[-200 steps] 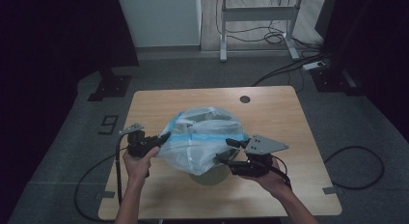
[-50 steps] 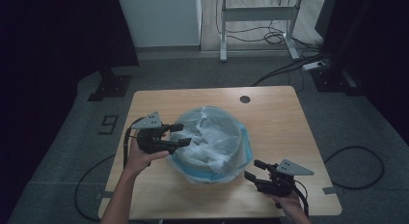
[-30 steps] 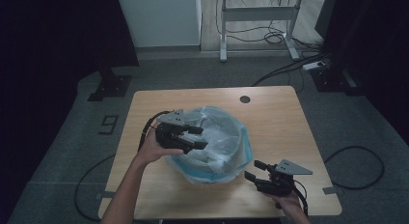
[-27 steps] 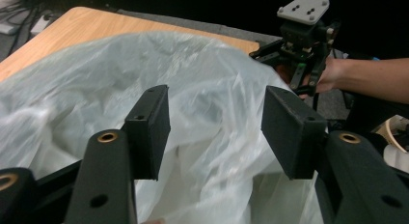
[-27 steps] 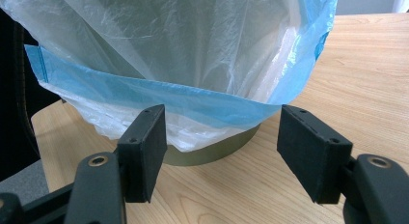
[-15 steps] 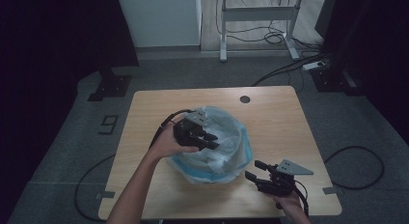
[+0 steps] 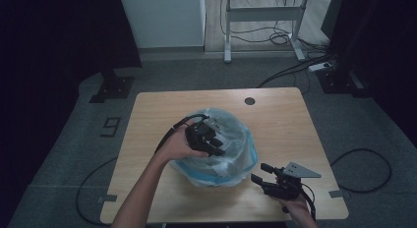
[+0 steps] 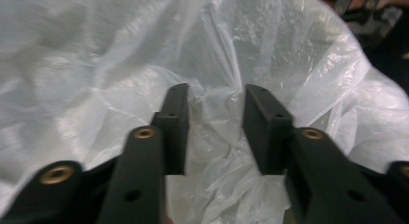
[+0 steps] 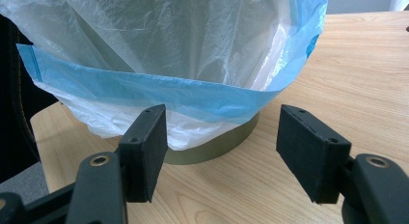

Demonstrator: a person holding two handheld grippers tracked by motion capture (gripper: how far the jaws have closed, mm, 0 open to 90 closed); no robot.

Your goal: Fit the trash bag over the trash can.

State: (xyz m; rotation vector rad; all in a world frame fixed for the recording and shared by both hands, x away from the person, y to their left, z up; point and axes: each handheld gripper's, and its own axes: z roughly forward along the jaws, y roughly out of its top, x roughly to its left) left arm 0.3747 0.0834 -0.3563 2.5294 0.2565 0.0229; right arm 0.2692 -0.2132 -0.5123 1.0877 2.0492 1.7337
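Observation:
A clear plastic bag (image 7: 235, 137) with a blue hem lines a round olive bin (image 9: 217, 147) at the middle of the wooden table (image 7: 275, 115). My left gripper (image 7: 219, 148) reaches down into the bag's mouth. In the left gripper view its jaws have just been opening, and crumpled film of the bag (image 8: 96, 64) lies loose between the left gripper's (image 8: 214, 96) pads. My right gripper (image 7: 259, 173) rests low near the table's front right, open. It faces the bag's blue hem (image 9: 183, 96), and the right gripper (image 9: 222, 132) has nothing between its jaws.
A round cable hole (image 7: 250, 100) sits near the table's far edge. Bare wood surrounds the bin on all sides. Cables and a desk frame (image 7: 260, 14) lie on the floor beyond the table.
My left gripper has moved right, from the bin's left rim in over the bag's mouth, and dipped into it. The right gripper has stayed where it was.

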